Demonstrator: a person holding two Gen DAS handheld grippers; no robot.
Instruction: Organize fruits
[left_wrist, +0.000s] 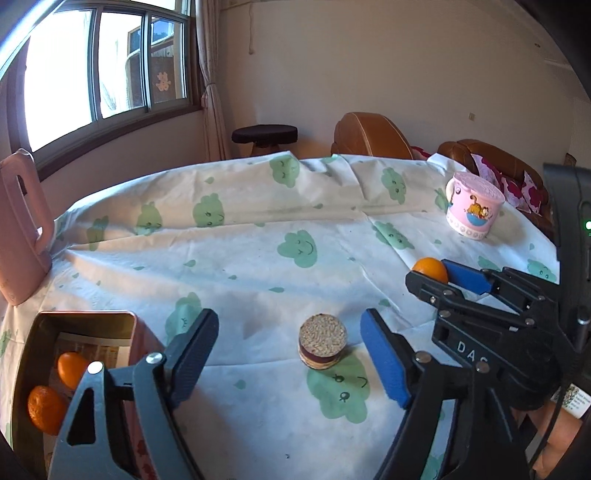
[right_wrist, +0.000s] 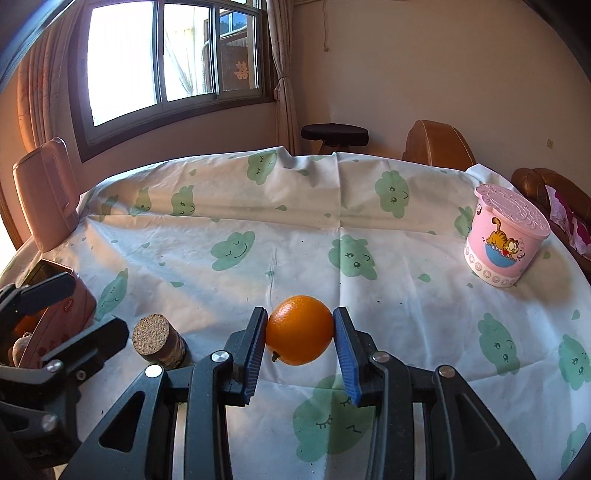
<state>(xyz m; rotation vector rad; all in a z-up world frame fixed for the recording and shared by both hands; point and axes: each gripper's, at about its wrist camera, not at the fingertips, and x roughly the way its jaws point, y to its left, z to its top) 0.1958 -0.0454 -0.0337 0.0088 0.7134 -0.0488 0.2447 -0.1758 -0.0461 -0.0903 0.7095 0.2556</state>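
Right wrist view: an orange (right_wrist: 299, 329) is gripped between the pads of the right tongs (right_wrist: 300, 345), held above the cloth-covered surface (right_wrist: 295, 240), with its dark stem end turned down and toward the camera; being round, it shows no clear long axis. The left tongs (left_wrist: 286, 360) are seen with jaws parted and nothing gripped, a short cork-topped cylinder (left_wrist: 322, 341) standing upright between them, untouched. A pink box (left_wrist: 85, 332) at the left holds two orange fruits (left_wrist: 46, 408). A lidded pink cup (right_wrist: 504, 240) stands well apart at the right.
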